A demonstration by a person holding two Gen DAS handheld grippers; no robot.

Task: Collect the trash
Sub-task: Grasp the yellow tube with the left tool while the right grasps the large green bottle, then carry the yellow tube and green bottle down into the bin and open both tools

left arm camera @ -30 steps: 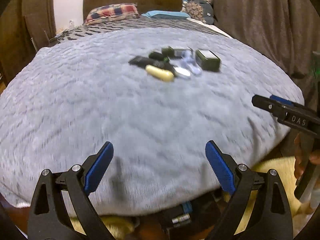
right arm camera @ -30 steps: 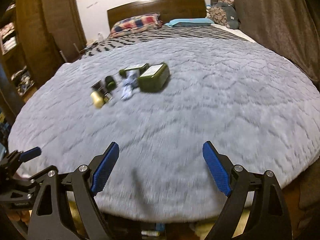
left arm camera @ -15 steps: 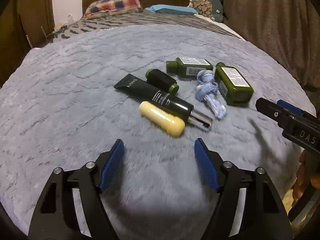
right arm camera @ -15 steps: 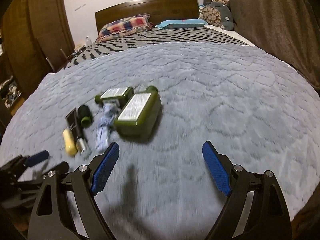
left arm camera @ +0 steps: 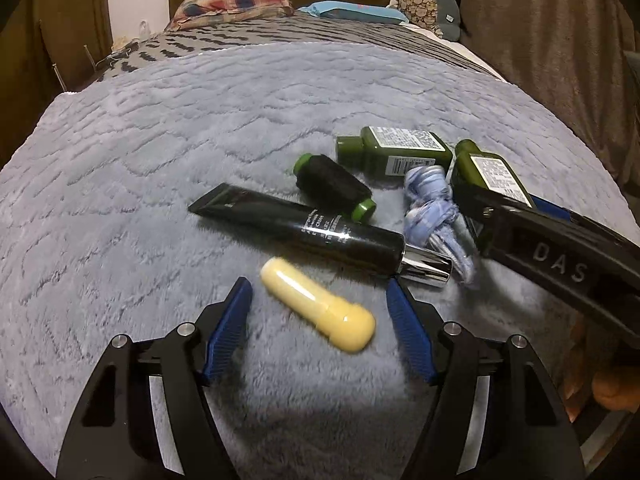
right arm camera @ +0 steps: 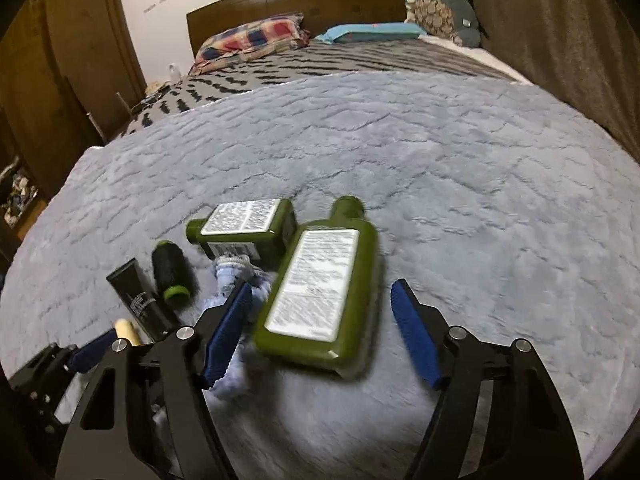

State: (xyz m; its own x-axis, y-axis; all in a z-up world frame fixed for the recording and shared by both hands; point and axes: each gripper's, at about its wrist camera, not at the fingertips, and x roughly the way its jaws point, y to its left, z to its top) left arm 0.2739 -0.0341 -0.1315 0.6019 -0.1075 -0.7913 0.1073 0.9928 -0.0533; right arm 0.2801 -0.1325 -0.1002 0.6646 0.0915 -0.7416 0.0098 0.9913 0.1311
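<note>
Both tongs have come in over the grey plush blanket (left arm camera: 160,168) and narrowed but stand apart, gripping nothing – the left gripper (left arm camera: 318,322) brackets the pale yellow plastic tube (left arm camera: 316,310), the right gripper (right arm camera: 320,326) the large olive-green bottle (right arm camera: 320,284) at 12 o'clock, so pickup seems next.

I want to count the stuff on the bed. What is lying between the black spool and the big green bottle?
In the right wrist view, a bluish bundle of cord lies between the black spool and the big green bottle.
</note>
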